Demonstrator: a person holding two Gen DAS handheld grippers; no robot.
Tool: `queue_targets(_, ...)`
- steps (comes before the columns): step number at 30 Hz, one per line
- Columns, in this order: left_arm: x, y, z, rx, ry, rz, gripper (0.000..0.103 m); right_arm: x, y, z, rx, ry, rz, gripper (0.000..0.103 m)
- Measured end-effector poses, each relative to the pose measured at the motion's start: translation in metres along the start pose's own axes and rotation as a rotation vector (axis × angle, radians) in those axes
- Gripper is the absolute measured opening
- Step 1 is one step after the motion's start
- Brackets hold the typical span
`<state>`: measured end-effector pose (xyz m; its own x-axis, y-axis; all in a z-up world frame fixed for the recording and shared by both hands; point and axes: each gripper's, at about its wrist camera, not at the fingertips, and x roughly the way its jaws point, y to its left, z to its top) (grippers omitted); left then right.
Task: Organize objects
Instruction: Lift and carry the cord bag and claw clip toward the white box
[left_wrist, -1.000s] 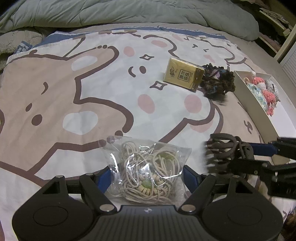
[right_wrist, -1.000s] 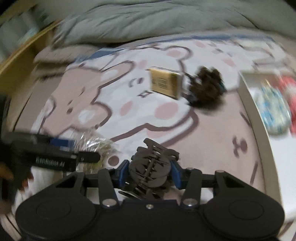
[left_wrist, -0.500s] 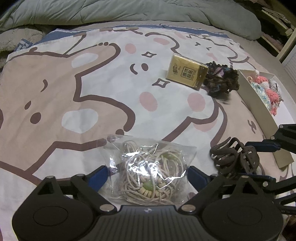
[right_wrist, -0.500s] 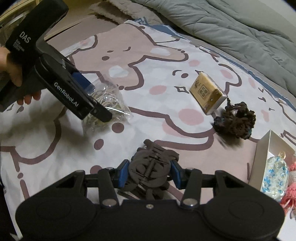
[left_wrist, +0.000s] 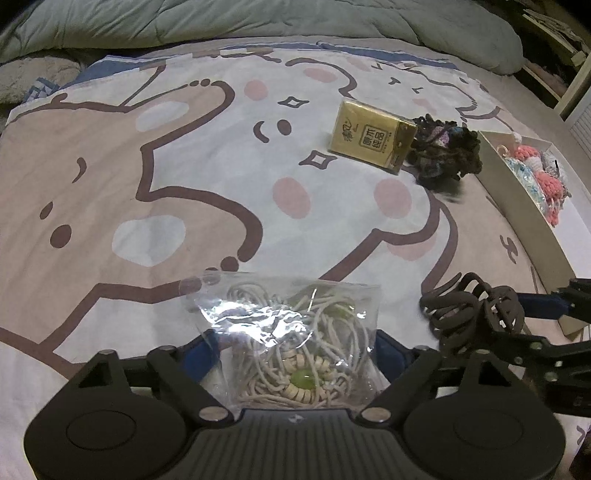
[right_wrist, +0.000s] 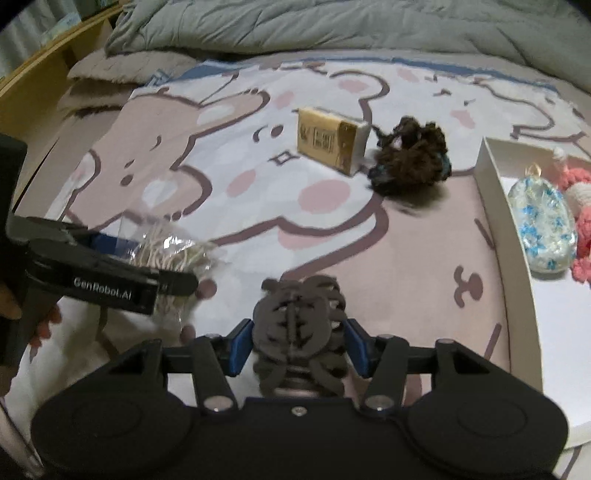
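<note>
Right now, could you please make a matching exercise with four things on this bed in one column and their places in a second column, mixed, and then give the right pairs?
Things:
1. dark plastic claw hair clip
2. clear plastic bag of beige cords
3. flat gold packet
4. clear pouch with blue flowers

Places:
A. inside the white box
B. between the fingers of the left gripper
C. on the cartoon bedsheet, beside the dark woolly bundle
D. between the fingers of the right gripper

Pairs: 1-D, 2-B, 3-C, 4-A
</note>
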<state>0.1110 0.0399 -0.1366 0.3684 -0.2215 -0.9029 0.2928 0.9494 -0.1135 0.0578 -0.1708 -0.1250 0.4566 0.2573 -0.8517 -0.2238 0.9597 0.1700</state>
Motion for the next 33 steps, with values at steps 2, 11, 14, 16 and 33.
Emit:
queue_targets(2, 0.000, -0.002, 0.000, 0.006, 0.004, -0.005, 0.080, 0.004, 0.003, -0.001, -0.021, -0.003, -0.010, 0.053)
queue_targets(11, -0.013, 0.001, 0.003, -0.039, -0.032, 0.006, 0.074, -0.003, 0.005, 0.004, -0.101, -0.036, -0.004, 0.045)
queue_targets(14, -0.023, 0.005, 0.005, -0.072, -0.064, -0.009, 0.074, -0.011, 0.004, 0.008, -0.131, -0.069, -0.017, 0.045)
queue_targets(16, -0.030, 0.006, 0.006, -0.089, -0.085, -0.016, 0.074, -0.017, 0.002, 0.012, -0.140, -0.091, -0.019, 0.045)
queue_targets(33, -0.066, -0.013, 0.018, -0.100, -0.198, -0.020, 0.074, -0.066, -0.022, 0.037, -0.172, -0.258, -0.058, 0.045)
